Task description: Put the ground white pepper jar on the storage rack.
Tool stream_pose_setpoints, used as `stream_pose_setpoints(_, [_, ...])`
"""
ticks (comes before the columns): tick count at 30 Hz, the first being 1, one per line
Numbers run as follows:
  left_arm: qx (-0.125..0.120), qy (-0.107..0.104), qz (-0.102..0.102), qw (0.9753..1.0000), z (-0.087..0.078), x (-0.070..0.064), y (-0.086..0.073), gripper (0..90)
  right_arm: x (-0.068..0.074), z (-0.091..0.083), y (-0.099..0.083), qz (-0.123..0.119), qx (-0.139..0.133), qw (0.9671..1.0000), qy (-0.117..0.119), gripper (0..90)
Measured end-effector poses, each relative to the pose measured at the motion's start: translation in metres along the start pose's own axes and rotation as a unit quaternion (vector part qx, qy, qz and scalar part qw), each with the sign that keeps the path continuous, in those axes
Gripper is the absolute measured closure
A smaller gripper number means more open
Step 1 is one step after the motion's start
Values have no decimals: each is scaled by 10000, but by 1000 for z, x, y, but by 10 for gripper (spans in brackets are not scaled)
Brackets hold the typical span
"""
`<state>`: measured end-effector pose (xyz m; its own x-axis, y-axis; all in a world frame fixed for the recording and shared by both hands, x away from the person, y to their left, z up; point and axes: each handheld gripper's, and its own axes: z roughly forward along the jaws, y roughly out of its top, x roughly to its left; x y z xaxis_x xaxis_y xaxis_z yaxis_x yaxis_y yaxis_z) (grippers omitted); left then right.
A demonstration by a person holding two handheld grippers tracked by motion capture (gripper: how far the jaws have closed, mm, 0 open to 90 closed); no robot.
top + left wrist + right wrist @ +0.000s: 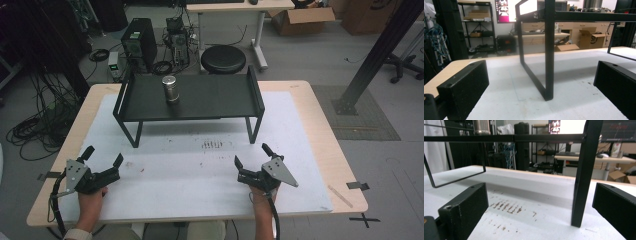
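A person's two hand-held grippers rested on the white mat (210, 165) of a wooden worktop (320, 130), nearest the camera and well short of a black metal rack (190, 97) that served as the landmark of the scene. The left gripper (103, 159) sat in front of the rack's left leg, its fingers (464, 85) spread wide and holding nothing; the right gripper (251, 155) lay in front of the rack's right leg, its fingers (465, 203) likewise wide apart and empty. Between the right gripper and the rack, a patch of reddish-brown marks (507, 207) stained the mat.

On top of the rack, left of its centre, stood a small steel cup (170, 89), upright and apart from both grippers. It looked stiff and fairly light, though its polished wall would likely be slippery; a grasp across the middle of its body, with the fingers squarely on opposite sides, seemed the safest hold, since a high or glancing grip could tip it off the shelf.

In the right gripper view, the cup's base alone rose above the rack's edge, its top cut off by the frame. Whether the cup held anything could not be told. Behind the rack, a round black stool (223, 59), computer towers and tangled cables crowded the floor.
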<state>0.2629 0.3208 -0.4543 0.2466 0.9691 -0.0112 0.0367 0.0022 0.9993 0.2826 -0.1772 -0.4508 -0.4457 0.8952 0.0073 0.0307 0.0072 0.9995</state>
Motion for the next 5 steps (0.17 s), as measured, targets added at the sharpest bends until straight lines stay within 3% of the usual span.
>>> stream_pose_setpoints(5, [-12,2,-5,10000,0,0,0,2,1,-2,-1,-12,-110,9999,-14,0])
